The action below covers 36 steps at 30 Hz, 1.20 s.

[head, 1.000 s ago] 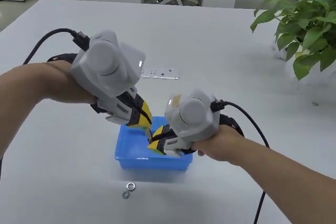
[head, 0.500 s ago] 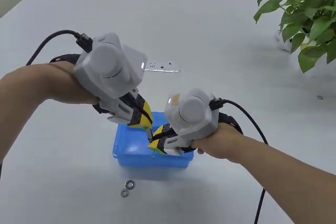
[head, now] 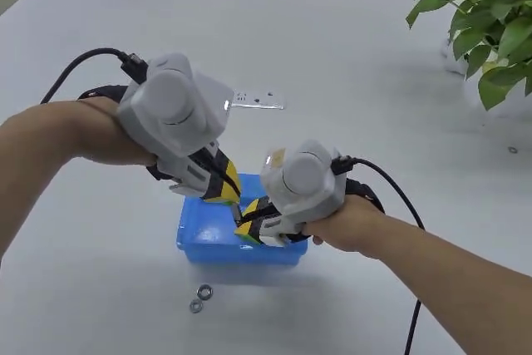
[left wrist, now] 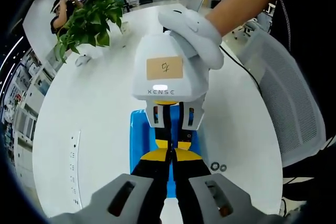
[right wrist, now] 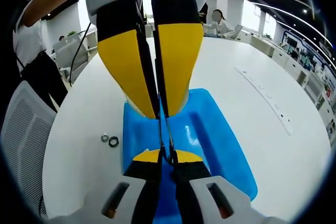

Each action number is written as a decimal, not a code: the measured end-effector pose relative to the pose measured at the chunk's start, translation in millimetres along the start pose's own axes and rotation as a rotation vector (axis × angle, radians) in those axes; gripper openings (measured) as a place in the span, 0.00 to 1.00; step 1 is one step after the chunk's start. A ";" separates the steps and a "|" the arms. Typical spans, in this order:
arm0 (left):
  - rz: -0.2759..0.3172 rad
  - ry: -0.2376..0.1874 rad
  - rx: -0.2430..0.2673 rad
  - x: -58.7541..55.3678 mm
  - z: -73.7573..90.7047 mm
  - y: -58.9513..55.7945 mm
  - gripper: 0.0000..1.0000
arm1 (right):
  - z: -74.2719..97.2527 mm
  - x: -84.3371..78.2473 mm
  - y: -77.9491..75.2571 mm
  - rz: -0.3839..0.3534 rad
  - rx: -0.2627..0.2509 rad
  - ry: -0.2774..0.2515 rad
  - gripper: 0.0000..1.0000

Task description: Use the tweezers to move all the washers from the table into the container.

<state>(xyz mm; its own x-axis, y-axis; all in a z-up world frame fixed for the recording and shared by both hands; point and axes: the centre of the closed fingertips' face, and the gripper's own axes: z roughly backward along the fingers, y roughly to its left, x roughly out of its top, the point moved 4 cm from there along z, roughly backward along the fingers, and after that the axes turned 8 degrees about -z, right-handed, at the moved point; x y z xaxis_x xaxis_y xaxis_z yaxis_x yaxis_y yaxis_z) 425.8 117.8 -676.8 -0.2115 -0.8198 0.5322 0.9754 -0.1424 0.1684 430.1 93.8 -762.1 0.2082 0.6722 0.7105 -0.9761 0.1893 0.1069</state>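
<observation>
Head view, washers: two small silver ring-shaped metal washers [head: 199, 298] lie side by side on the white worktop [head: 357, 64]. They are just in front of the shallow blue rectangular plastic container [head: 193, 245] and apart from both tongs.
Head view, tongs: the left tongs [head: 218, 189] and right tongs [head: 249, 230] dip into the container, tips close together.
Head view, hands: the left hand [head: 104, 130] angles its grey gripper steeply down; the right hand [head: 353, 226] sits lower.
Left gripper view, tongs: the left tongs' own yellow-tipped jaws are pressed together, nose to nose with the right tongs [left wrist: 171, 139]. The washers [left wrist: 218, 167] lie off to the right.
Right gripper view, tweezers: the thin metal tweezers [right wrist: 164, 137] run from the left tongs' clamped jaws into the right tongs [right wrist: 168, 157], which are closed on the lower end. The washers [right wrist: 109, 140] sit left of the container.
</observation>
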 end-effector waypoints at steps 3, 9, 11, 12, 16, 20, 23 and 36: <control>-0.001 0.001 -0.001 -0.3 -0.1 0.0 0.05 | 0.0 -0.1 0.1 -0.001 0.000 0.001 0.10; -0.003 0.003 0.004 0.2 2.5 -0.4 0.05 | 1.1 2.2 0.3 0.001 -0.005 -0.003 0.10; -0.003 0.003 0.004 0.6 3.6 -0.9 0.05 | 1.5 2.8 0.9 0.001 -0.005 -0.004 0.10; -0.004 0.004 0.004 0.8 4.2 -1.3 0.05 | 2.0 3.3 1.7 0.005 -0.004 -0.004 0.10; -0.007 0.006 0.007 2.6 7.1 -3.0 0.05 | 4.4 5.4 3.8 0.011 -0.008 -0.006 0.10; -0.012 0.009 0.013 5.5 11.5 -4.5 0.05 | 7.7 8.6 6.1 0.018 -0.012 -0.009 0.10; -0.016 0.013 0.019 8.0 15.5 -6.8 0.05 | 10.0 11.2 8.4 0.024 -0.015 -0.013 0.10; -0.030 0.032 0.039 19.9 35.9 -18.2 0.05 | 21.7 27.2 23.8 0.052 -0.027 -0.035 0.10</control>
<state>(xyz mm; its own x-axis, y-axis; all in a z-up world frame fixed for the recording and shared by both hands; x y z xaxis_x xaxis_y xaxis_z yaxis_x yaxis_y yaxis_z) 401.5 124.0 -639.5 -0.2380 -0.8329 0.4997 0.9653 -0.1459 0.2166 411.2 101.0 -725.2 0.1546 0.6563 0.7385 -0.9834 0.1741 0.0512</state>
